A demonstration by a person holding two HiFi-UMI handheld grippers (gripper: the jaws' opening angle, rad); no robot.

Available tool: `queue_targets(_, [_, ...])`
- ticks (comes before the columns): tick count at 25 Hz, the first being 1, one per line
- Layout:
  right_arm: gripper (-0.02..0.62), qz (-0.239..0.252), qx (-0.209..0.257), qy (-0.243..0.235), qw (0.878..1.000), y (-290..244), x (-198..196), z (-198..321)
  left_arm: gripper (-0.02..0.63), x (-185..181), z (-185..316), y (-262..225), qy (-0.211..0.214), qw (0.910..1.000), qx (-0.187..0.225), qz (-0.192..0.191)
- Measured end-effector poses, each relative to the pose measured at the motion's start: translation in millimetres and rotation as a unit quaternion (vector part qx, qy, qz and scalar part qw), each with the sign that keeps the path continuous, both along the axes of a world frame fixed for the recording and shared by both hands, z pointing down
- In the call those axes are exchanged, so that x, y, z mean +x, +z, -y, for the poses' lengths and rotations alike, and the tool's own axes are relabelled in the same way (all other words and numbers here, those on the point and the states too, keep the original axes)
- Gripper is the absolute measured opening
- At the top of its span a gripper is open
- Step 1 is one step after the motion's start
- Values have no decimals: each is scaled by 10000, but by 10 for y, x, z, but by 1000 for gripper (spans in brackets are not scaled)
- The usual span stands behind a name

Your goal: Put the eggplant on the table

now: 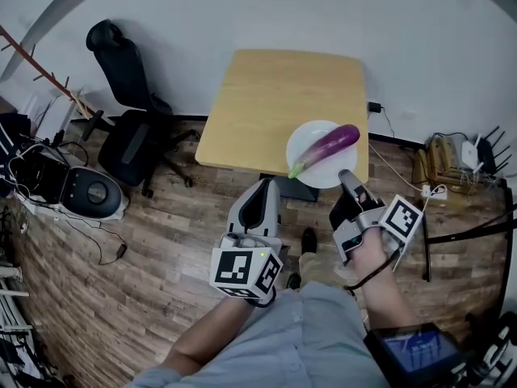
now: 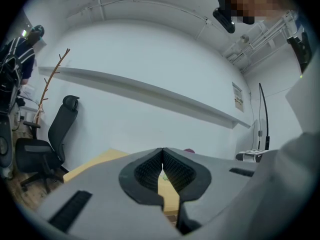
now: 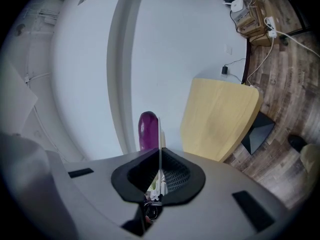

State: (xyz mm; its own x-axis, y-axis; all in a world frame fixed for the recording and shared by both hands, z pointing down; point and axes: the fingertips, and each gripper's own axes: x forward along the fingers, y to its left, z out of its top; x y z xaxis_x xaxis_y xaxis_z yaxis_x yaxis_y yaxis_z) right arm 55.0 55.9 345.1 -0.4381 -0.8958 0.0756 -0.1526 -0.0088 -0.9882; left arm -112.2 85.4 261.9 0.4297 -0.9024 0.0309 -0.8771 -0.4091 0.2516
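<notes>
A purple eggplant [image 1: 327, 148] with a green stem lies across a white plate [image 1: 305, 140]. The plate hangs at the near right corner of the wooden table [image 1: 275, 95]. My right gripper [image 1: 347, 176] is shut on the plate's near rim. In the right gripper view the thin plate [image 3: 159, 134] stands edge-on between the pads, with the eggplant [image 3: 148, 130] beyond it and the table [image 3: 220, 116] to the right. My left gripper [image 1: 265, 186] is level just short of the table's near edge, shut and holding nothing. In its own view the left gripper [image 2: 162, 151] has its pads touching.
A black office chair [image 1: 129, 111] stands left of the table, with a white and black device [image 1: 89, 192] and cables on the wooden floor beside it. A power strip, cables and a router [image 1: 452, 160] lie at the right wall. A dark box [image 1: 295, 188] sits under the table.
</notes>
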Motion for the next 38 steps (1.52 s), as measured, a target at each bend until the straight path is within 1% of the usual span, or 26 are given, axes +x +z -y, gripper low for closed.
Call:
queue_targets(4, [14,53,-49,-31,10000,44,59,267,8,138,282,-11,84,9999,32,56])
queue_targets(7, [14,94,-31,-71,9999,40,83,496,8,199,503,-19,63,10000,39,60])
queue_targets(18, [14,95,4,-296,9995,-2,162,1287,8,319,1220,-105,-106,9998,64,134])
queue_targets(23, [14,93,115,-448,9989,-72,165,1623,8,309,1513,-105,-294,9995,65,108])
queue_targets(31, [14,69,251,-615,9978,-164,203,1982,8,380,1753,-155,-409,9989,139,184])
queue_targets(35, [14,32,183,-659,9977,-98,181,2061,8,309,1835,-94,-495,9986,43,177])
queue_targets(38, [14,-19,105,-650,9978,5,163,2140,8,275,1947,-37,-481,9987,-37,164])
